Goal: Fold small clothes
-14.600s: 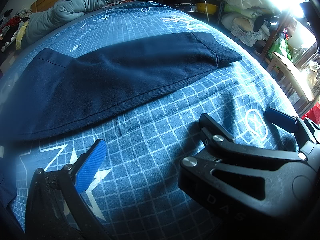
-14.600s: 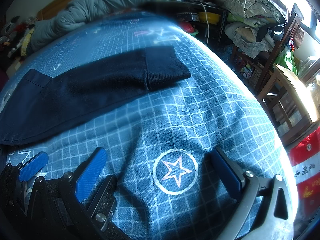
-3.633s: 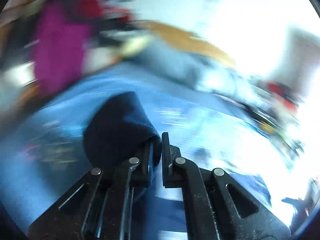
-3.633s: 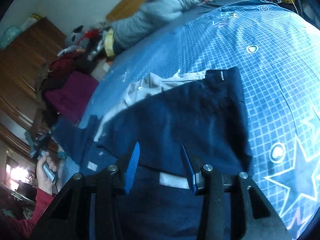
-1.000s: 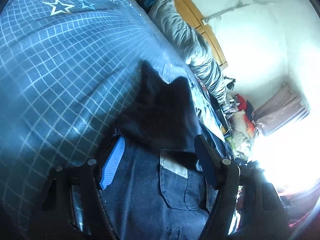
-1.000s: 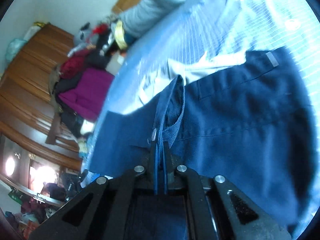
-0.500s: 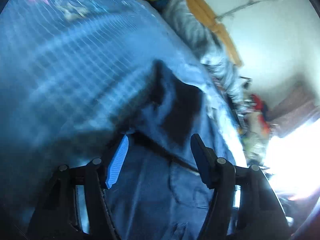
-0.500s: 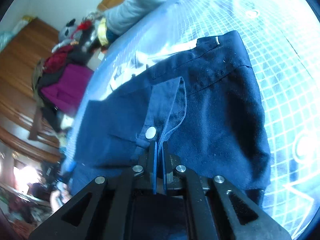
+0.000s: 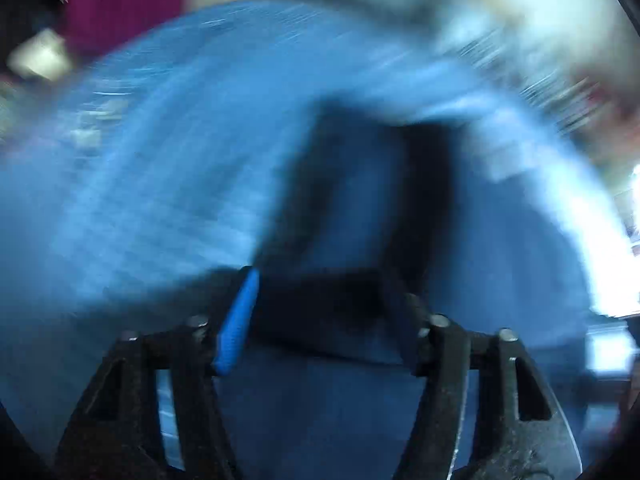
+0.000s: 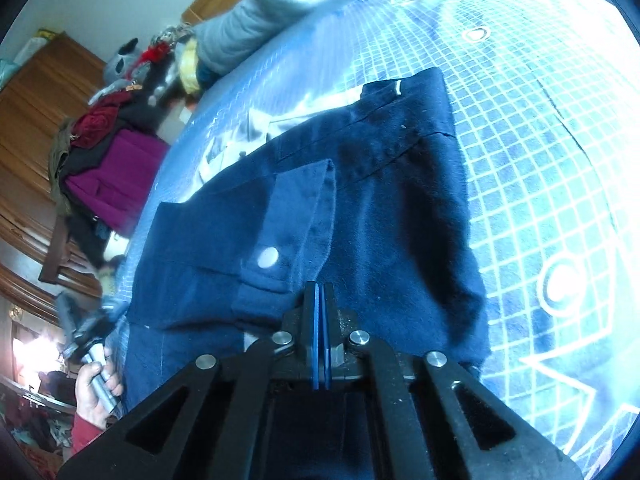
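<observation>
Blue bed cover (image 10: 540,128) with a white grid and star prints fills most of both views, and on it lies the dark navy trousers (image 10: 380,216), spread flat near the middle. At the far left of the right wrist view stands a wooden wardrobe (image 10: 28,128), with a heap of clothes (image 10: 116,160) in magenta and red before it, and lower down a hand (image 10: 96,384) in a red sleeve holds a metal handle. Behind the bed lies a grey quilt (image 10: 280,4). The left wrist view is very blurred; the left gripper (image 9: 324,300) has its two fingers wide apart over the dark cloth, and they hold nothing that I can see. Its left pad (image 9: 238,324) is bright blue. The right gripper (image 10: 320,312) has its fingers pressed together at the near edge of the trousers, just beside a flap with a white button (image 10: 267,258); whether cloth is between them I cannot tell.
</observation>
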Tool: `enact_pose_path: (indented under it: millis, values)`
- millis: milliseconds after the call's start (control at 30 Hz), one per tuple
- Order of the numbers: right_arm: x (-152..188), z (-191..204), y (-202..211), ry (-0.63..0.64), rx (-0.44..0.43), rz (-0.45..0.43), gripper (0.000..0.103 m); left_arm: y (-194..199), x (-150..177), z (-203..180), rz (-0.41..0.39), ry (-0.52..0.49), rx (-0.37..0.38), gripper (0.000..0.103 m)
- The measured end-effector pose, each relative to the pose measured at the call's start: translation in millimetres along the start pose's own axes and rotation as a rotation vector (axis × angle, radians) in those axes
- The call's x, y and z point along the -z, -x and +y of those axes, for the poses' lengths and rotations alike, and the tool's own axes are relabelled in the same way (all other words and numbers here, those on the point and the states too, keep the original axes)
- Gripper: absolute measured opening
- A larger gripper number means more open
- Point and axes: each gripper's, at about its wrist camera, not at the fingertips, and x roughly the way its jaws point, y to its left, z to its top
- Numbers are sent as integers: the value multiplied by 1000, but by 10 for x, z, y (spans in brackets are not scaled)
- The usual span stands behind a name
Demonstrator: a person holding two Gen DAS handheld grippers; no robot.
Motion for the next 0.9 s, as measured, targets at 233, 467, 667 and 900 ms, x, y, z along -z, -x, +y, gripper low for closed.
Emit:
enact_pose_path:
  millis: [233,467,667,900]
  values:
    - [-91,556,459,163,95,-117,10,397,69,199,-116,140,154,59]
    - [-392,2265,-863,401,-319,94,16,131,-66,134,-71,165,237,61]
    - [-89,3208,-2355,609,-275,373,21,152,69,235,-90,212,288,61]
    - [-380,2546,-2285,464,-158,293,0,198,131,275,-105,232,301,63]
